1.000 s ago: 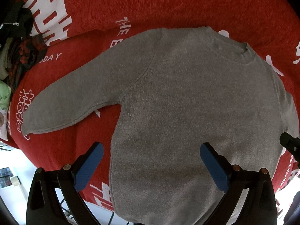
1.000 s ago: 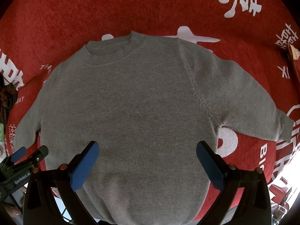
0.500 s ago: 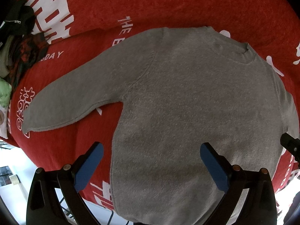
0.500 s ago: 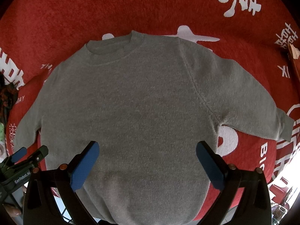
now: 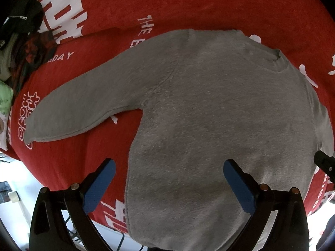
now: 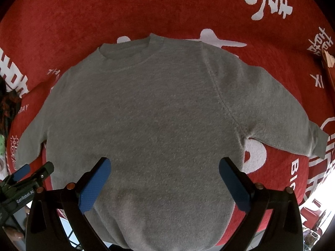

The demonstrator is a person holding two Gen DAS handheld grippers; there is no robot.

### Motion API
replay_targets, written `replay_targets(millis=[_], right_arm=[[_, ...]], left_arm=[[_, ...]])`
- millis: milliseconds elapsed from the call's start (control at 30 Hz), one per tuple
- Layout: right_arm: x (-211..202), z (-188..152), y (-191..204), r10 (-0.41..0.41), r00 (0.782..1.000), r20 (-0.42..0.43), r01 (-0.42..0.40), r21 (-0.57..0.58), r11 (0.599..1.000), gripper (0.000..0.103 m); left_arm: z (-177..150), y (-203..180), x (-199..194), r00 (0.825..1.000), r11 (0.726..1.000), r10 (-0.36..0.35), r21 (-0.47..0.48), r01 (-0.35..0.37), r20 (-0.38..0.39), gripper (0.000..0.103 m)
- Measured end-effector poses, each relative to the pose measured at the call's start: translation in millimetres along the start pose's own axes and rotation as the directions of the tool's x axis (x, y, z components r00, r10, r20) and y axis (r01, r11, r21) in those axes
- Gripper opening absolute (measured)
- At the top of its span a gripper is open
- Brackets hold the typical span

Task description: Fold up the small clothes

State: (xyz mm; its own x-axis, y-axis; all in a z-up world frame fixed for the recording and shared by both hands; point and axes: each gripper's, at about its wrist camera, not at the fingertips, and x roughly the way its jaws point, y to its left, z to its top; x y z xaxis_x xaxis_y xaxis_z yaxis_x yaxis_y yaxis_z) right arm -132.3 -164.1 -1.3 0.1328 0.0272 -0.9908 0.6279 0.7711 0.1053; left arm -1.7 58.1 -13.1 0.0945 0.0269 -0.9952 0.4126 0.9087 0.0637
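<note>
— On the red plush cloth with white lettering [image 6: 146,10], where does the small grey knitted sweater [image 6: 159,121] lie?

— Flat, front up, both sleeves spread, nothing folded yet.

— And the grippers?

— Above its hem: left gripper [image 5: 168,185] and right gripper [image 6: 164,183], jaws wide apart, holding nothing. Next, I judge, each pinches a sleeve [image 5: 83,108] and folds it inward.

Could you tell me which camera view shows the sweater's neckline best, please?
The right wrist view: the neckline faces the camera, its ribbed collar and stitching plainly visible. In the left wrist view the neckline sits far right, foreshortened and blurred.
</note>
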Motion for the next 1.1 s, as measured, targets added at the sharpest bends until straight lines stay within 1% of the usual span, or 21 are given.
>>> replay_targets(millis=[233,400,567,667,800,967,1033,1100], right_arm=[[-1.3,-1.7,3.6,-0.003,1.000,0.001,0.003,-0.011,1.000,0.103],[-2.3,-2.2,10.3,-0.003,1.000,0.004,0.003,-0.031,1.000,0.103],[-0.7,-2.0,17.9,-0.001,1.000,0.002,0.001,-0.043,0.999,0.103],[0.3,-2.3,22.3,-0.002,1.000,-0.003,0.001,-0.052,0.999,0.103],[0.3,-3.7,29.8,-0.007,1.000,-0.007,0.006,-0.072,0.997,0.103],[2.9,-3.3,40.1,-0.009,1.000,-0.017,0.007,-0.093,0.996,0.103],[4.6,-3.6,45.7,-0.007,1.000,-0.020,0.005,-0.104,0.995,0.103],[6.9,-4.8,54.2,-0.003,1.000,-0.026,0.000,-0.121,0.993,0.103]], left_arm=[[1.9,4.4,-0.9,1.000,1.000,-0.023,-0.015,0.023,0.007,0.103],[4.3,11.1,-1.3,0.997,0.996,-0.075,-0.046,0.075,0.007,0.103],[6.5,17.6,-0.4,0.996,0.995,-0.083,-0.059,0.084,0.019,0.103],[7.7,25.9,3.9,0.995,0.991,-0.101,-0.087,0.102,0.010,0.103],[6.9,42.1,10.6,0.990,0.979,-0.140,-0.147,0.140,0.006,0.103],[4.5,74.4,14.4,0.982,0.956,-0.185,-0.223,0.190,0.047,0.103],[2.8,94.3,15.9,0.977,0.940,-0.200,-0.266,0.213,0.077,0.103],[-0.1,119.8,19.4,0.971,0.916,-0.212,-0.324,0.237,0.112,0.103]])
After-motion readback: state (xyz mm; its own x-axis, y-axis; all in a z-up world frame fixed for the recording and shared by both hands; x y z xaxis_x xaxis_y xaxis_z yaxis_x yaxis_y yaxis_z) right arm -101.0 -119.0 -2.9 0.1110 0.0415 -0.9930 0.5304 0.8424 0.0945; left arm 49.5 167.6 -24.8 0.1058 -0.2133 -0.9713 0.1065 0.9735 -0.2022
